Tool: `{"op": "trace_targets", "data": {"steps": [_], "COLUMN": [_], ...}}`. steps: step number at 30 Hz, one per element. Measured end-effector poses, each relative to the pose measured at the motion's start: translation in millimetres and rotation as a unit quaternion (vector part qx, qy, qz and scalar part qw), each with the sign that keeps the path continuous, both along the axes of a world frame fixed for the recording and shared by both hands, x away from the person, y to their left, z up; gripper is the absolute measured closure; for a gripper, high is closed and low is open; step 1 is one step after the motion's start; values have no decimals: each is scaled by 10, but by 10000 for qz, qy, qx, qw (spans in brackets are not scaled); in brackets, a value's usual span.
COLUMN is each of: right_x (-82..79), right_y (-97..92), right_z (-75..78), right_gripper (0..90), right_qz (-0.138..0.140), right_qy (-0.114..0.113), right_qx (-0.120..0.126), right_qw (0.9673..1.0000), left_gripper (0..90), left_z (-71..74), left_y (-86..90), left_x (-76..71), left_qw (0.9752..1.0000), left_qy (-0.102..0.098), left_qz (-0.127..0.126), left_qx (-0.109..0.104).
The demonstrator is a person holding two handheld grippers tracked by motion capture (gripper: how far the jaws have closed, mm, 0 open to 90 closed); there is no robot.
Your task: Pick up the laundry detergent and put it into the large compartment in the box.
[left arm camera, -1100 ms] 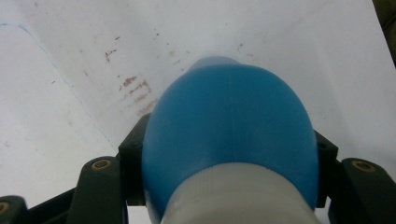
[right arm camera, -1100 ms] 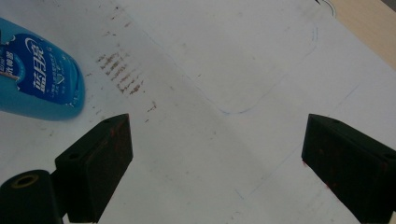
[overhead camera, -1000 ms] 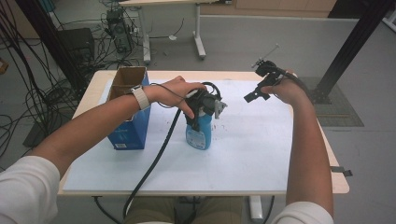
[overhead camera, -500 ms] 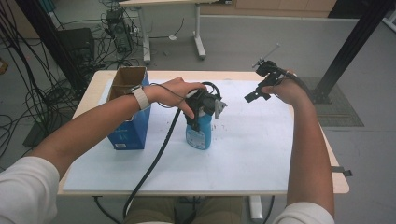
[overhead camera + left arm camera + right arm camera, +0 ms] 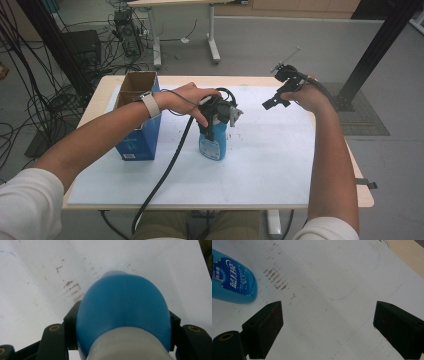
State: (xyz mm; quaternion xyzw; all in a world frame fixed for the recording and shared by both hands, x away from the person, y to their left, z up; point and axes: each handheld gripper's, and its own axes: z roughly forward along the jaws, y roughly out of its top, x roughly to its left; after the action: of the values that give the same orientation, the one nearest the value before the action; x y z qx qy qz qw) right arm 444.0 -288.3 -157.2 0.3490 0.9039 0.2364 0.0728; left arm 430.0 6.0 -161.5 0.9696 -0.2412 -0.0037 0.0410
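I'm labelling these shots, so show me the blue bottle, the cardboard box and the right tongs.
blue bottle (image 5: 212, 142), high view, on its label front.
cardboard box (image 5: 137, 142), high view, on its blue side wall.
right tongs (image 5: 328, 327), right gripper view, midway between the open tips.

Left forearm reaching in from the lower left corner of the high view, white sleeve at the elbow, pale band on the wrist, hand wrapped over the top of the left gripper (image 5: 216, 131). Points straight down, jaws clamped tight against something between them, one on either side, cable trailing back toward the near table edge. Right forearm stretched up the right side, wrist bent, hand holding the right gripper (image 5: 272, 103) raised clear of the table and tilted down and inward. Jaws spread wide apart, nothing between them.
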Motion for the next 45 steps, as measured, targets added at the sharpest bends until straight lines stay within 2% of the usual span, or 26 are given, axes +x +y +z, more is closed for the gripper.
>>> {"op": "trace_targets", "data": {"steps": [30, 42, 45], "right_x": [-20, -39, -31], "right_y": [5, 40, 56], "right_z": [14, 33, 33], "right_gripper": [91, 91, 91], "right_qz": [3, 45, 65], "right_qy": [-37, -45, -33], "right_qx": [9, 4, -15], "right_qw": [10000, 10000, 10000], "left_gripper": [376, 378, 378], "left_z": [-4, 1, -4], "left_y": [28, 51, 73], "left_x": [-10, -52, -61], "left_qw": [10000, 10000, 9999], "left_qy": [-4, -71, -56], "left_qz": [20, -7, 68], "left_qx": [-43, -69, -100]}}
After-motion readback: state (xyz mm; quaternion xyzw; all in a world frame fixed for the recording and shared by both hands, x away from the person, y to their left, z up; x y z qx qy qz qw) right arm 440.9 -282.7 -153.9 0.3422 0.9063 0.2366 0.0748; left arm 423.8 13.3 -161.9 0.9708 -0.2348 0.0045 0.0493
